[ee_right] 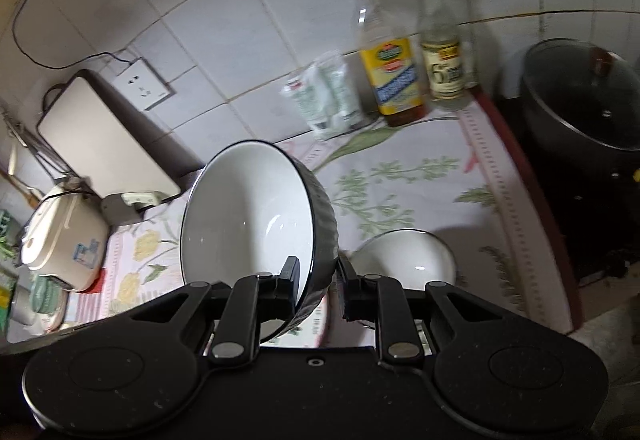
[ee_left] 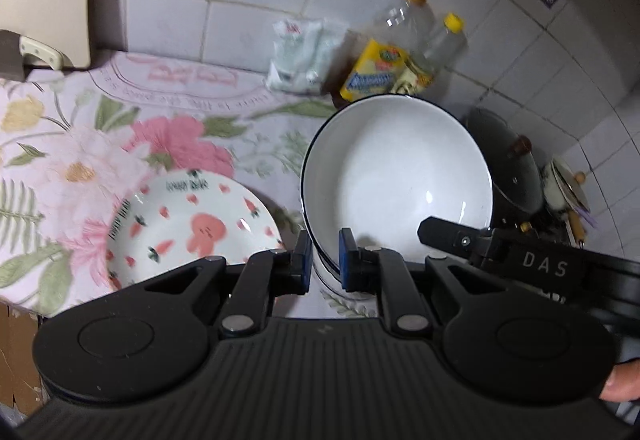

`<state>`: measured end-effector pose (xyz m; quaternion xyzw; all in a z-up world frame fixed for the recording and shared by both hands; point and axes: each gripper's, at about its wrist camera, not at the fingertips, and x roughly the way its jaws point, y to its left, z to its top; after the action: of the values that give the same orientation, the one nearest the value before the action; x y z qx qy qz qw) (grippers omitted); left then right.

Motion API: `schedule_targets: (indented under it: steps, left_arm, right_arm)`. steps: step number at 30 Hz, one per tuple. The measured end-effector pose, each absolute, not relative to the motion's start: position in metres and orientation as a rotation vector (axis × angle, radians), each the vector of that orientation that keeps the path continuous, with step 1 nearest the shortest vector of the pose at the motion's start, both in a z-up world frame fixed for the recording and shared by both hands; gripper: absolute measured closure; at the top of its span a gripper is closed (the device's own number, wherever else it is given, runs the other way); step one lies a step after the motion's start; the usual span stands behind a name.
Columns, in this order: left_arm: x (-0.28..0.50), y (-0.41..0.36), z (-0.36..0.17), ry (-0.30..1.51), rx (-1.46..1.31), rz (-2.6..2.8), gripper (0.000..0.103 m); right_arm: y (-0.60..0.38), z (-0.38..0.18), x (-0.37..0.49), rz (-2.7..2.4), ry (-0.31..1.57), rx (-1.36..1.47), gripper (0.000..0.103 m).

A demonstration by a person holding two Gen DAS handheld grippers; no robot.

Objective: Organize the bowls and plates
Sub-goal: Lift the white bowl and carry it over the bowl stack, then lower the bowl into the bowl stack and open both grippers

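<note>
Above the flowered worktop (ee_left: 180, 144), the left gripper (ee_left: 325, 260) has its jaws clamped on the rim of a white bowl (ee_left: 396, 176), held tilted beside a carrot-patterned plate (ee_left: 192, 228) lying on the cloth. Over the same cloth, the right gripper (ee_right: 318, 286) pinches the wall of a dark ribbed bowl (ee_right: 248, 216), tipped on edge, with a smaller white bowl (ee_right: 404, 256) resting just beside it.

Both tools are matte black plastic. The left gripper (ee_left: 325, 260) has a ribbed body, two round discs at its sides, jointed linkage arms with silver pivot pins, and blue pads (ee_left: 347, 260). The right gripper (ee_right: 318, 282) is built alike — smooth body, dark pads, one centre screw, "DAS" lettering on its side.
</note>
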<state>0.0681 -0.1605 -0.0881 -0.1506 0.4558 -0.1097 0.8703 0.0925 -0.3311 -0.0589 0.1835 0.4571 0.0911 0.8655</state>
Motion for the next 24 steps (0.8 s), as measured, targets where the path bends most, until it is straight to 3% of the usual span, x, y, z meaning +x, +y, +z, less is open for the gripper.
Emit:
schedule_targets:
  steps: [24]
  left_arm:
    - [0.126, -0.214, -0.179, 1.194, -0.349, -0.185, 0.091]
  right_arm:
    - [-0.375, -0.154, 0.137, 0.203, 1.08, 0.235, 0.079]
